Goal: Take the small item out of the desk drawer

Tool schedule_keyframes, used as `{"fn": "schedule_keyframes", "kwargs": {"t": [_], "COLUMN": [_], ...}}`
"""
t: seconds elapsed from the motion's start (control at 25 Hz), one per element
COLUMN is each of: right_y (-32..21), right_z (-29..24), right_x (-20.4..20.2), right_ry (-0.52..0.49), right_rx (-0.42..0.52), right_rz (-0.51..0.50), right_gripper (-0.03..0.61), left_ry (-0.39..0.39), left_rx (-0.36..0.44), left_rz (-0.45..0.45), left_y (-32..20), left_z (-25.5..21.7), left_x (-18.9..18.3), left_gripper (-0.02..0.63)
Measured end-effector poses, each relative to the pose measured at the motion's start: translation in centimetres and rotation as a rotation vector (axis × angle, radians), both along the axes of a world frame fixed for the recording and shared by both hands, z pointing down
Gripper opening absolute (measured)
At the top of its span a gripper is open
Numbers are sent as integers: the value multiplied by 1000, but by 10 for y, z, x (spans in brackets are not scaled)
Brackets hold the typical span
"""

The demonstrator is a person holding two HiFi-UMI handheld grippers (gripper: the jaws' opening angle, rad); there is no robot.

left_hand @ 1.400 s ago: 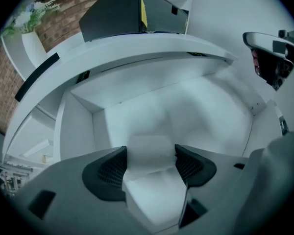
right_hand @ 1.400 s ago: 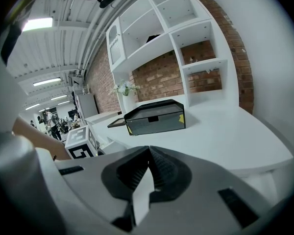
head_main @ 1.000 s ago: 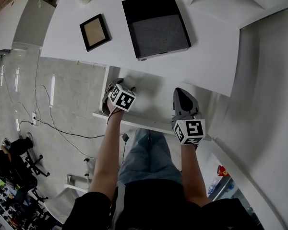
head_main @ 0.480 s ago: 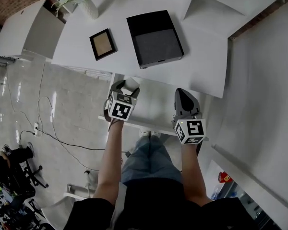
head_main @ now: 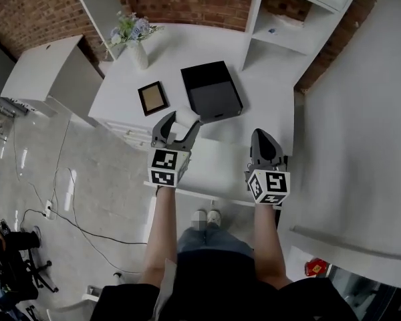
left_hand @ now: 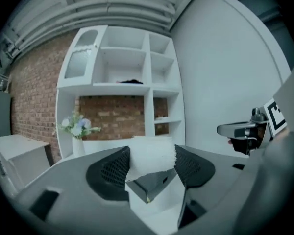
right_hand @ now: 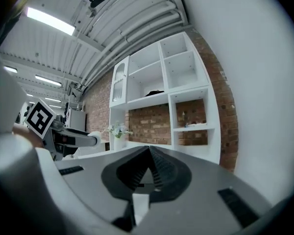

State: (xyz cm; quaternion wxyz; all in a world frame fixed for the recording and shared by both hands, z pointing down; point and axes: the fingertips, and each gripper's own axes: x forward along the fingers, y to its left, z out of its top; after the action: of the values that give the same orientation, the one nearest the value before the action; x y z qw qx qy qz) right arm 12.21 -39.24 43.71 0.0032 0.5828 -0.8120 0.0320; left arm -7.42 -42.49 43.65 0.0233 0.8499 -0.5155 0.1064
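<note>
Left hand-held gripper: its two jaws pinch a small white item. The item fills the gap between the dark pads.
Right hand-held gripper: its jaws are pressed together with nothing between them. It hangs at 3 o'clock from the left one, well apart from it.
Where the item is: up in the air in the left jaws, over the far edge of the drawer and near the front edge of the surface. It touches only the jaws.
Drawer: pulled open under both hand-held grippers. The bare part I can see is white, with no other things in it.
Things on the surface: a black box at 12 o'clock from the left jaws, a picture frame at 11 o'clock, and a vase of flowers farther off at 11 o'clock.
Done so far: I think the main job is done, since the item is up out of the drawer.
Left to do: maybe set the item down on the surface and push the drawer shut. That is only my guess.
</note>
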Motion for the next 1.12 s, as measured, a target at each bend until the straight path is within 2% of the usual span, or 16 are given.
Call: {"fn": "schedule_keyframes", "kwargs": {"t": [0.2, 0.36, 0.56, 1.12], "right_y": [13, 21, 28, 34], "right_z": [-32, -47, -52, -52], "right_x": [17, 31, 38, 21], "right_ry": [-18, -37, -58, -36], "right_rx": [65, 91, 99, 83], "right_rz": [51, 96, 118, 81], "right_gripper": [-2, -2, -2, -3], "left_ry": [149, 180, 171, 170], "left_rx": [173, 231, 239, 212], "left_rz": [-47, -56, -45, -35], "left_y": [13, 24, 33, 40], "left_z": [-63, -84, -87, -79], "left_x": [-2, 0, 6, 1], "left_gripper": [278, 278, 278, 278]}}
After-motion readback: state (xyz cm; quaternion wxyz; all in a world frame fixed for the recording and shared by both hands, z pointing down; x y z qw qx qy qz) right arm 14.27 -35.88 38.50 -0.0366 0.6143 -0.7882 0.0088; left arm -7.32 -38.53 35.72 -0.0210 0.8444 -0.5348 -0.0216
